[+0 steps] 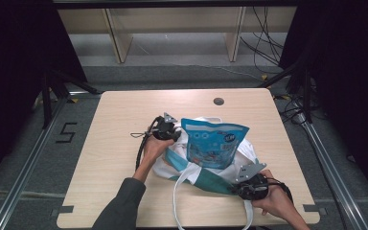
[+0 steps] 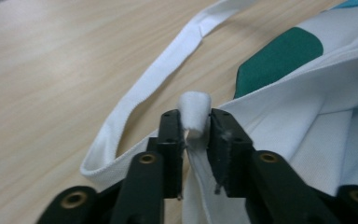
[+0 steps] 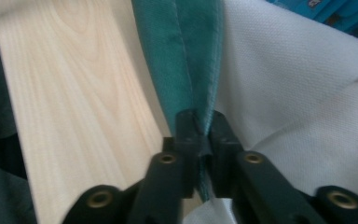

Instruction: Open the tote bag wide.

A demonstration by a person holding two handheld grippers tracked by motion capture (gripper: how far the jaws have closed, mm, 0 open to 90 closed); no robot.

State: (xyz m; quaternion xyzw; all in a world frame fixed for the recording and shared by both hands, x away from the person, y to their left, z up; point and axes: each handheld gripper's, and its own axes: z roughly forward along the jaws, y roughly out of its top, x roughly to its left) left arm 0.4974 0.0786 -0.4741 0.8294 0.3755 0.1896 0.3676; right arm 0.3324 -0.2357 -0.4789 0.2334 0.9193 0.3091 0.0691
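Observation:
A white and teal cloth bag (image 1: pixel 165 166) lies in the middle of the wooden table (image 1: pixel 120 115), with a blue snack packet (image 1: pixel 214 143) standing up out of its mouth. At the bag's far left rim, my left gripper (image 1: pixel 177 133) is shut on a fold of white cloth. In the left gripper view the jaws of my left gripper (image 2: pixel 196 128) pinch that white fold (image 2: pixel 195 106), beside a loose white strap (image 2: pixel 158 79). My right gripper (image 1: pixel 235 188) holds the near right rim. Its jaws (image 3: pixel 201 126) are shut on the teal hem (image 3: pixel 186 56).
A white strap loop (image 1: pixel 177 201) trails from the bag over the table's front edge. A round cable hole (image 1: pixel 218 101) sits near the far edge. Wooden shelving (image 1: pixel 120 38) and cables (image 1: pixel 268 43) stand beyond the table, with bare tabletop to the left.

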